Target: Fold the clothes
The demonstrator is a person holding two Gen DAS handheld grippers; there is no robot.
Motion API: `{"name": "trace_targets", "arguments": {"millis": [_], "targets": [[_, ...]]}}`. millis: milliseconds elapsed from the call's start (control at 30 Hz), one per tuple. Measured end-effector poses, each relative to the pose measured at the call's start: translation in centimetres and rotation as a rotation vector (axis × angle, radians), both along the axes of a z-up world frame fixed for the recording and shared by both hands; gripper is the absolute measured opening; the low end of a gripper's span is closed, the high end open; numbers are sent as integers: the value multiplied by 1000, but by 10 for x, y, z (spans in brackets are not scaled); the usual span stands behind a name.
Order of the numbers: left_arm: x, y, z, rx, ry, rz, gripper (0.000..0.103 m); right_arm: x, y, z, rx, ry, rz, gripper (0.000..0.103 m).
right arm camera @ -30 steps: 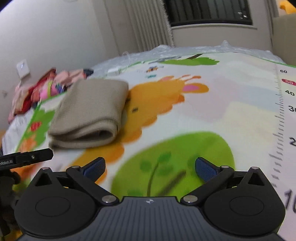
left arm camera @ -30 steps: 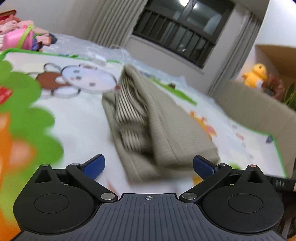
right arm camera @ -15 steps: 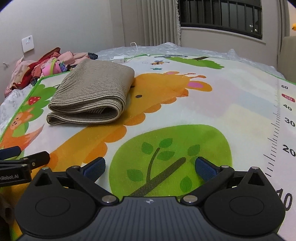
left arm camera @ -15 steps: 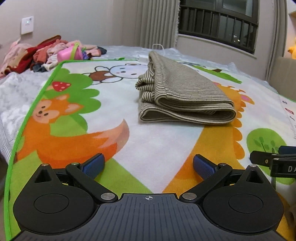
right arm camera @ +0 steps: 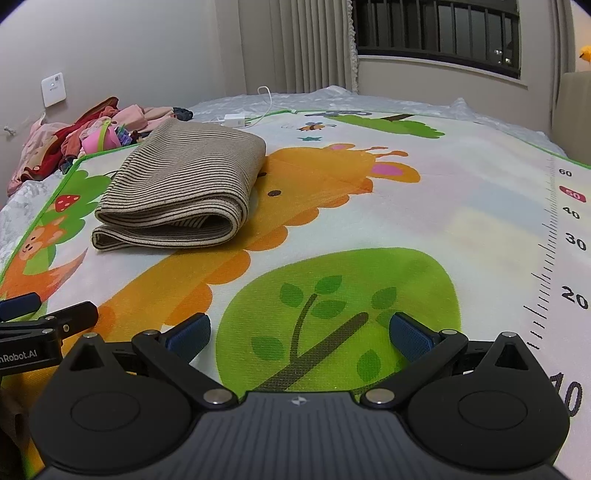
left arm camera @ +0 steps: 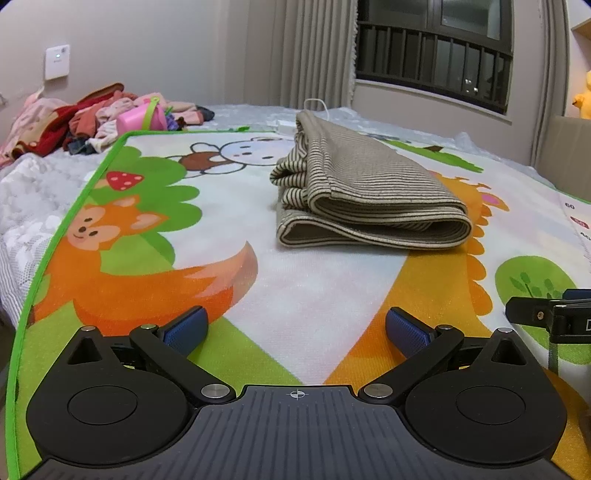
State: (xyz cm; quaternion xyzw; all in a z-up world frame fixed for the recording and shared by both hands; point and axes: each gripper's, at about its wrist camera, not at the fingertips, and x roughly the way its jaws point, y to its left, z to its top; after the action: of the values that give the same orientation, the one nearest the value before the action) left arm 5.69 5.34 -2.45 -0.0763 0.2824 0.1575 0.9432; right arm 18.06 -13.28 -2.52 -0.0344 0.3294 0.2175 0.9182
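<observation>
With the striped garment (left arm camera: pixel 369 195) lying folded on the play mat (left arm camera: pixel 314 295), both grippers, left gripper (left arm camera: pixel 295 330) and right gripper (right arm camera: pixel 299 332), stood wide and empty; folding judged complete; next move apparently called for fetching from the clothes pile (right arm camera: pixel 92 136).

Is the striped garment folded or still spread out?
Folded: the striped garment lies in stacked layers on the play mat, untouched.

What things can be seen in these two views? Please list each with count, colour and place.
folded garment: 1, beige with dark stripes, on the mat
play mat: 1, cartoon print with green border, covering the bed
pile of clothes: 1, red and pink, beyond the mat's far left corner
charger with cable: 1, white, behind the garment
wall switch: 1, white, left wall
window: 1, dark bars, far wall
curtain: 1, beige, beside the window
left gripper: 1, black with blue pads, open, empty
right gripper: 1, same, open, empty
</observation>
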Motion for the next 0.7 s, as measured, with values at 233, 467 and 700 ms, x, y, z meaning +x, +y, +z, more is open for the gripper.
{"name": "trace_targets", "arguments": {"millis": [233,467,700], "targets": [[0,-1,0,2,-2,3,103,0,-1,0,3,-1,-6,103],[-1,-2,0,7,-4,6,103,0,-2,0,6,-3,-9,103],[-2,-2,0,11,-7,7,103,0,-4,0,10,-4,-13,103]]}}
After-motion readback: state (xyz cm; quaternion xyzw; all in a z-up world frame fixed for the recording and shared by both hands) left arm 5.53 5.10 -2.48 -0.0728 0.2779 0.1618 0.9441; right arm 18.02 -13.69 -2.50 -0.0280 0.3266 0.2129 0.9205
